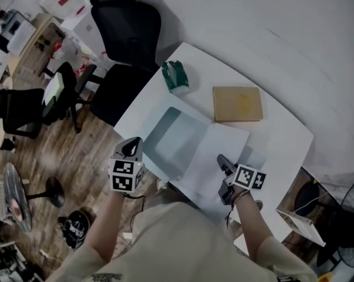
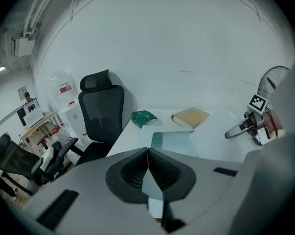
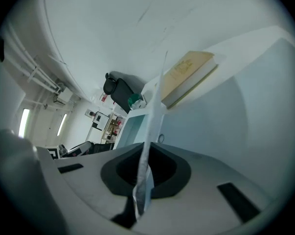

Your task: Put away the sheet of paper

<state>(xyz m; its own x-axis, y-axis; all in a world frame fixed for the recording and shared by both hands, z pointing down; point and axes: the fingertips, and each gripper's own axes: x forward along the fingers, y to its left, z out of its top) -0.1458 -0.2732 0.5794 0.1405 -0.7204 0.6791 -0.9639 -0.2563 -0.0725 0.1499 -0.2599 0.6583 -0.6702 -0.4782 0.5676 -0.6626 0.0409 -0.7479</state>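
A white sheet of paper (image 1: 221, 151) lies over the near part of the white table (image 1: 282, 128), next to a pale blue-grey leaf (image 1: 172, 138) that looks like a folder. My left gripper (image 1: 131, 147) is at the table's near left edge. In the left gripper view its jaws (image 2: 148, 173) are shut on a strip of the blue-grey leaf (image 2: 170, 143). My right gripper (image 1: 221, 159) is shut on the near edge of the white sheet. The right gripper view shows that sheet (image 3: 152, 131) edge-on, rising from between the jaws (image 3: 146, 168).
A tan book (image 1: 237, 103) lies at the far side of the table, with a crumpled green thing (image 1: 175, 76) at the far left corner. A black office chair (image 1: 127, 40) stands behind that corner. More chairs and clutter fill the wooden floor (image 1: 41, 157) on the left.
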